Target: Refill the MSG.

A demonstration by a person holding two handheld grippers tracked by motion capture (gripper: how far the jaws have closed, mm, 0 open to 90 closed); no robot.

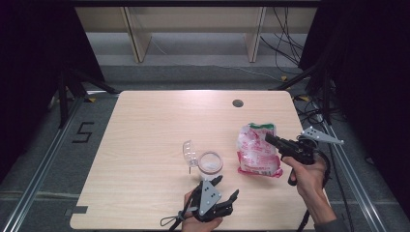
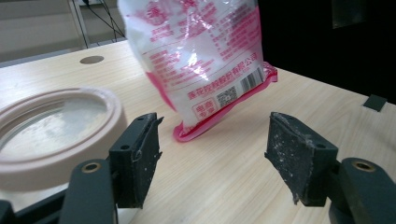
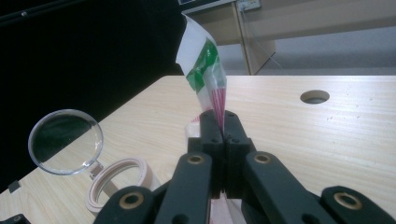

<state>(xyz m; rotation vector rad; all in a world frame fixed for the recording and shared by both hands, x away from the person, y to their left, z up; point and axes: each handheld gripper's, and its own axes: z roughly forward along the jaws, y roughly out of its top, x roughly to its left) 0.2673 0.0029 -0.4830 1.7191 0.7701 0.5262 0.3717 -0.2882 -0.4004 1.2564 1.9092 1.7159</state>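
This looks like a lab or recording studio set up for handling trials, not a home. A plain light-wood table (image 1: 159,125) with a round cable hole (image 1: 237,103) near its far right corner stands on grey carpet. Black curtains (image 1: 34,53) close off both sides. Metal rails (image 1: 38,169) run along the floor past the table's left and right edges, loose cables (image 1: 285,43) trail beyond its far edge, and a number five (image 1: 83,132) is marked on the floor.

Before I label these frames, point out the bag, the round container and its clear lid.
bag (image 1: 257,151): high view, middle of its printed face.
round container (image 1: 211,162): high view, its pale inside.
clear lid (image 3: 65,141): right gripper view, centre of the raised disc.
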